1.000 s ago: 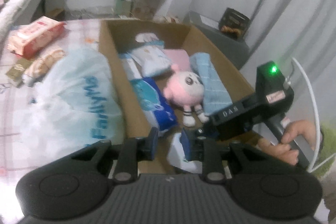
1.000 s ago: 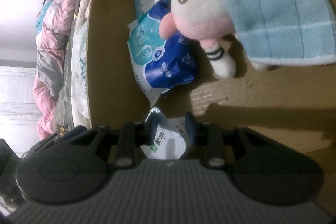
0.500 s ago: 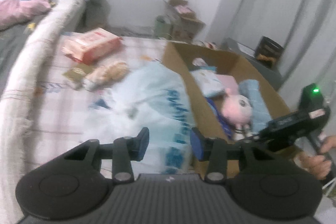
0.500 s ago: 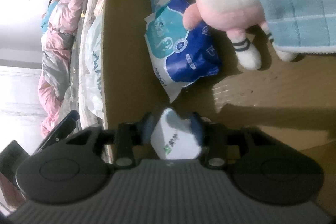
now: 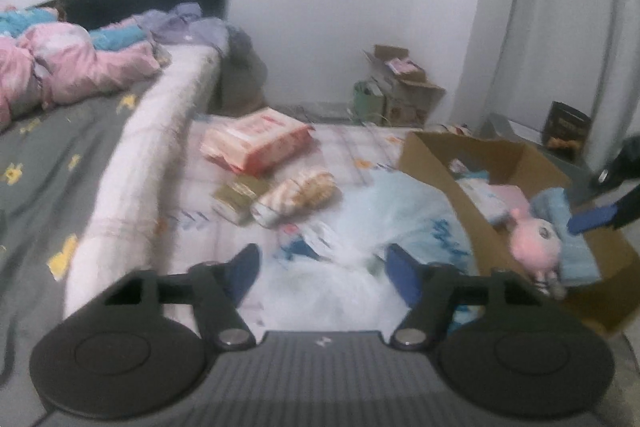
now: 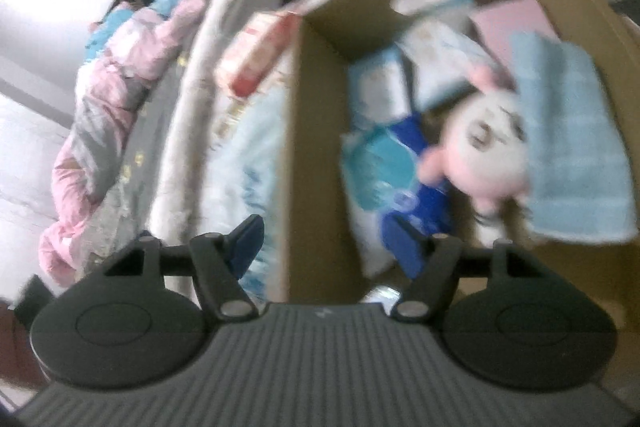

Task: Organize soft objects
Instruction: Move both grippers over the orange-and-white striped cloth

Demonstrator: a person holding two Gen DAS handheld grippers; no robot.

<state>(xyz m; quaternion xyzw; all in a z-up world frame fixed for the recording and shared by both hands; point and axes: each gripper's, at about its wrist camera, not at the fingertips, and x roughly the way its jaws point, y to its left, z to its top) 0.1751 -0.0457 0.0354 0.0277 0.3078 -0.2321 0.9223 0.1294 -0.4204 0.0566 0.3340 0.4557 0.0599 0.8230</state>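
An open brown cardboard box (image 5: pixel 480 223) sat on the checked pale sheet (image 5: pixel 352 147) beside the bed (image 5: pixel 60 147), already holding a pink-and-white plush doll (image 5: pixel 536 247), a folded light-blue checked towel (image 6: pixel 576 147), a pink folded cloth (image 6: pixel 516 23) and several blue-and-white soft packs (image 6: pixel 384 163). Outside the box, touching its near wall, lay a large translucent pale-blue plastic bag (image 5: pixel 384 223); farther off we saw a pink-and-white tissue pack (image 5: pixel 256 139), a clear-wrapped beige roll (image 5: pixel 296 195) and a small olive packet (image 5: pixel 236 195), well apart from the box. More cartons (image 5: pixel 400 87) stood by the white wall.

We pointed our left gripper (image 5: pixel 324 271) downward over the plastic bag, its blue-padded jaws widening with nothing clasped between them; the bag lay beyond the tips.

Our right gripper (image 6: pixel 328 247) hung tilted above the box, straddling its left wall in view, its jaws likewise spreading and empty. The picture was blurred. From the left camera, one blue pad (image 5: pixel 592 219) of it showed over the towel.
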